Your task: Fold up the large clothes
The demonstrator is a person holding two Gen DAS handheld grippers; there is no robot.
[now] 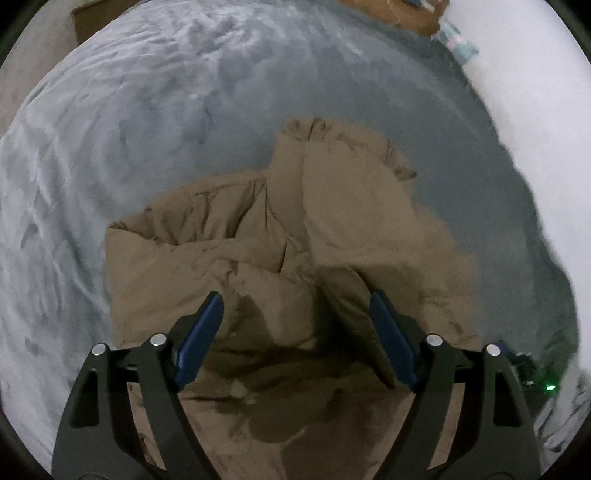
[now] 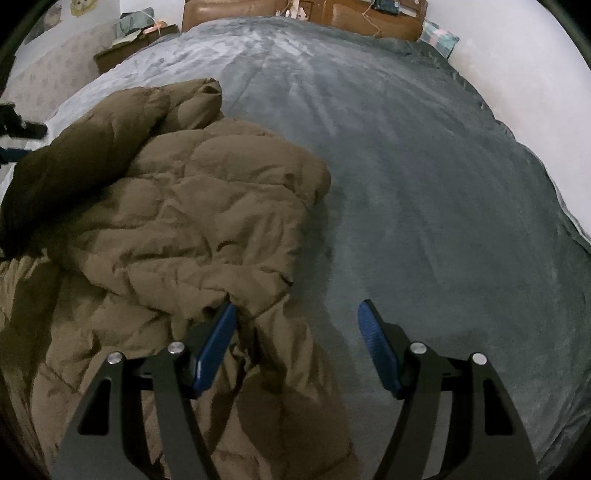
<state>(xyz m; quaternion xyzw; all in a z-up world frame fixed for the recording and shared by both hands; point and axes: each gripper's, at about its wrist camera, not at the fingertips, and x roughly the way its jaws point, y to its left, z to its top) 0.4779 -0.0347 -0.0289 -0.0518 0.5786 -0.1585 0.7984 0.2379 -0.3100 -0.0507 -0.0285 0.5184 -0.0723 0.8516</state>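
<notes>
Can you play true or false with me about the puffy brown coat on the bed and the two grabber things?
1. The brown puffy coat lies on a grey blanket. True.
2. The coat is folded into a neat square. False: it is crumpled and bunched up.
3. The left gripper has its jaws wide apart above the coat. True.
4. The right gripper is squeezing the coat tight. False: its jaws stand open, with the coat's edge and bare blanket between them.
5. A brown headboard is at the far end of the bed. True.
</notes>
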